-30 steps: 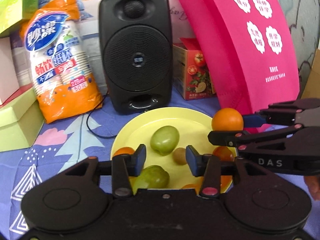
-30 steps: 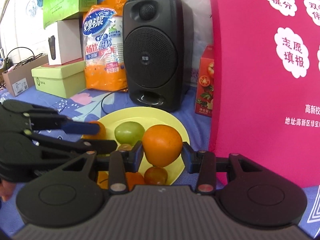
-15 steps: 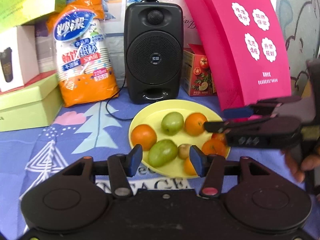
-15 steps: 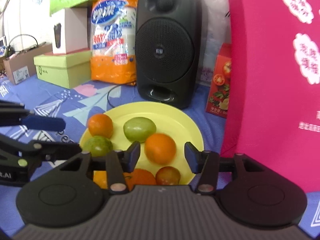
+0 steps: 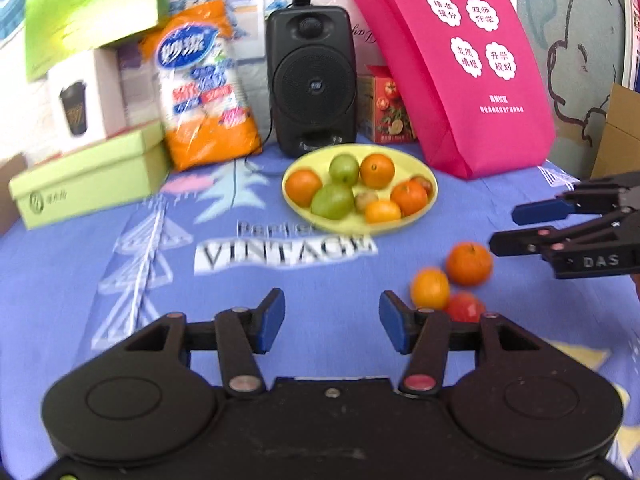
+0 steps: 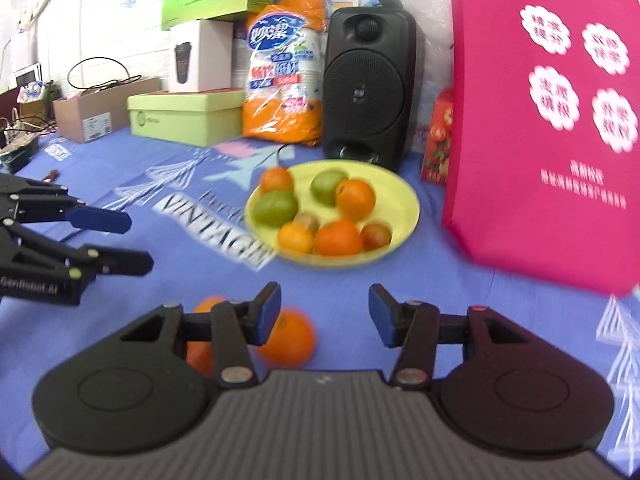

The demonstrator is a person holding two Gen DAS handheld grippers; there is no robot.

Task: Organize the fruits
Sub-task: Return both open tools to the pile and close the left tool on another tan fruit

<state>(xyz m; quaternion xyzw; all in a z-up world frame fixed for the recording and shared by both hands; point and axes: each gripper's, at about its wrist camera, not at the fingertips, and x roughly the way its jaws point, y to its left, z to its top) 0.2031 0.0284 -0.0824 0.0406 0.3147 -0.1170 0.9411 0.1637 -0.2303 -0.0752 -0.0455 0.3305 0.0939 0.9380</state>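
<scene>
A yellow plate (image 5: 430,196) (image 6: 404,216) holds several fruits: oranges, two green fruits and a small brown one. Three loose fruits lie on the blue cloth in front of it: an orange (image 5: 469,263) (image 6: 290,340), a smaller orange (image 5: 430,289) and a red fruit (image 5: 464,307). My left gripper (image 5: 332,324) is open and empty, above the cloth left of the loose fruits. My right gripper (image 6: 324,314) is open and empty, above the cloth just right of the orange. Each gripper also shows in the other's view (image 5: 524,228) (image 6: 136,240).
A black speaker (image 5: 312,80), an orange bag of paper cups (image 5: 200,88), a green box (image 5: 88,178) and a red juice carton (image 5: 386,110) stand behind the plate. A large pink bag (image 5: 460,68) stands at the right.
The right gripper let go of the orange onto the plate. Both grippers then pulled back from the plate, and three loose fruits came into view in front.
</scene>
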